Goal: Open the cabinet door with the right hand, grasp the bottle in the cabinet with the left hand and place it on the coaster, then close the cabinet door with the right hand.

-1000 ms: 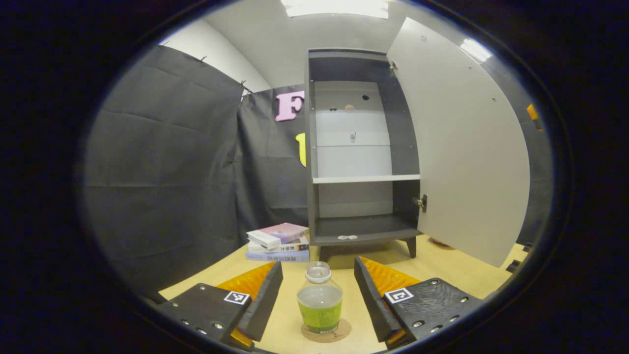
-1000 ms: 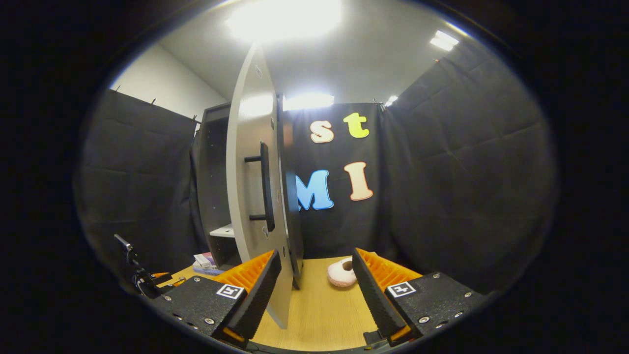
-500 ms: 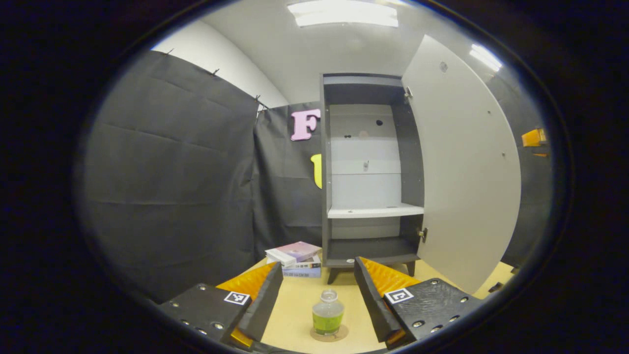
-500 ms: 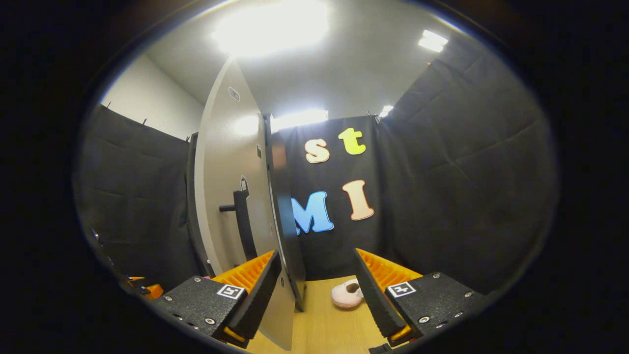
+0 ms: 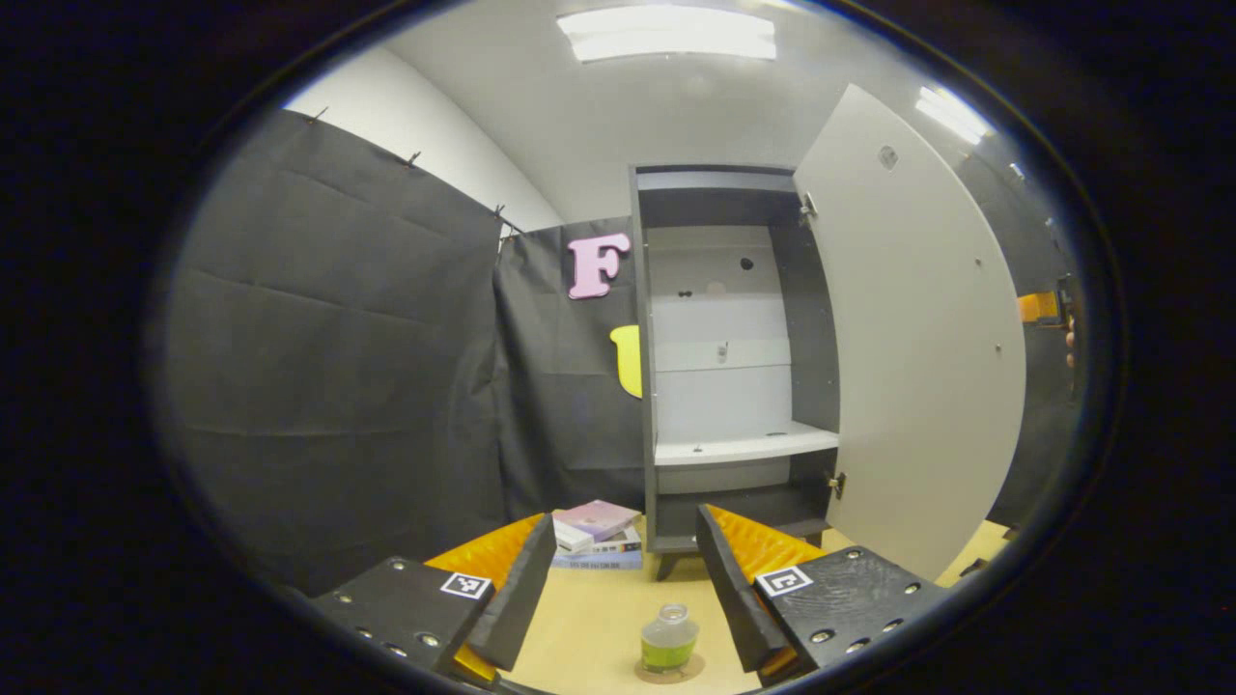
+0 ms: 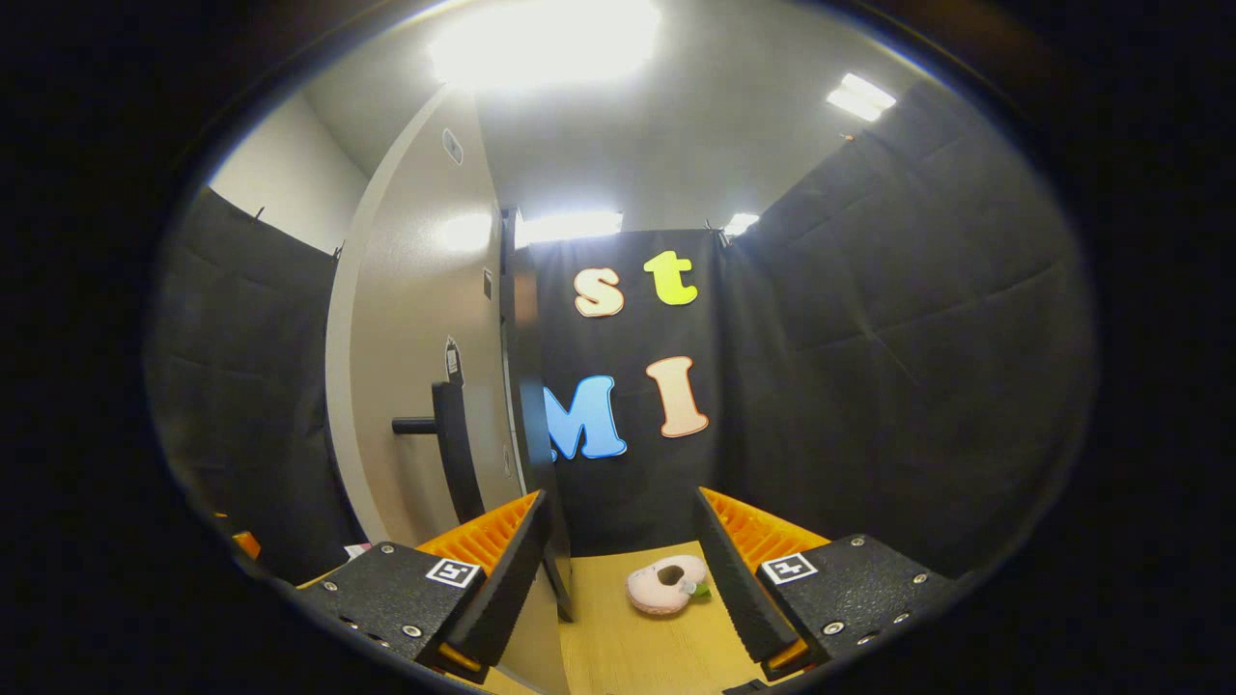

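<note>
A small clear bottle [image 5: 668, 643] with green liquid stands upright on the round cork coaster [image 5: 686, 670] on the wooden table, low between my left gripper's fingers and well ahead of them. The left gripper [image 5: 626, 521] is open and holds nothing. Beyond it stands the dark cabinet [image 5: 719, 193], with its pale door [image 5: 917, 338] swung wide to the right and bare shelves inside. In the right gripper view the door's outer face [image 6: 406, 319] and its dark bar handle [image 6: 452, 446] stand close on the left. My right gripper [image 6: 618, 502] is open beside that face, gripping nothing.
A stack of books [image 5: 597, 533] lies left of the cabinet's foot. A pink donut-shaped plush toy [image 6: 664, 585] lies on the table ahead of the right gripper. Black cloth walls close in the booth. A part of the right gripper [image 5: 1041, 307] shows past the door's edge.
My left gripper has drawn back and up from the bottle, which stays on the coaster and looks smaller. The right gripper has shifted along the door's outer side; the handle sits lower and nearer.
</note>
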The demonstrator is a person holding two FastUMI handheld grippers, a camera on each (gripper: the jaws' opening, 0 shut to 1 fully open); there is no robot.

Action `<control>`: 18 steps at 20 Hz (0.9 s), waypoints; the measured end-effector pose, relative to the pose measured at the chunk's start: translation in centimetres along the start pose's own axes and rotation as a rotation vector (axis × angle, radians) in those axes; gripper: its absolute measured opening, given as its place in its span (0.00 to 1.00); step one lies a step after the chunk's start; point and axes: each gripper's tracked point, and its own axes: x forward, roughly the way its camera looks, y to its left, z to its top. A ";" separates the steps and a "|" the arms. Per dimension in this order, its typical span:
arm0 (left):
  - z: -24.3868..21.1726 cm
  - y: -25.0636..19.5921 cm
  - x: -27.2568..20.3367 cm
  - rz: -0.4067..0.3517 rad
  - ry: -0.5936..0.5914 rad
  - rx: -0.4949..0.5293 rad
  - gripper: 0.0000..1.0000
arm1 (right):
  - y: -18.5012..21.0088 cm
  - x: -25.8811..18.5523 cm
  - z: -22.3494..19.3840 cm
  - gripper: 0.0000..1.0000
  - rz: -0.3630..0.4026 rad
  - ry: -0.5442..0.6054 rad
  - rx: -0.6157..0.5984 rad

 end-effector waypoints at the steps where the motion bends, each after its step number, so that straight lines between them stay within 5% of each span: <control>1: 0.1 0.8 0.4 0.003 -0.003 0.005 0.84 | -0.3 0.1 -0.2 0.90 -0.028 0.000 -0.025; 7: -0.5 4.1 3.1 -0.023 -0.001 -0.021 0.88 | 1.7 -0.4 0.1 0.88 -0.076 -0.007 -0.101; 18: -1.7 9.0 4.8 -0.054 0.000 -0.036 0.84 | 10.1 -1.8 -0.6 0.88 -0.015 -0.007 -0.095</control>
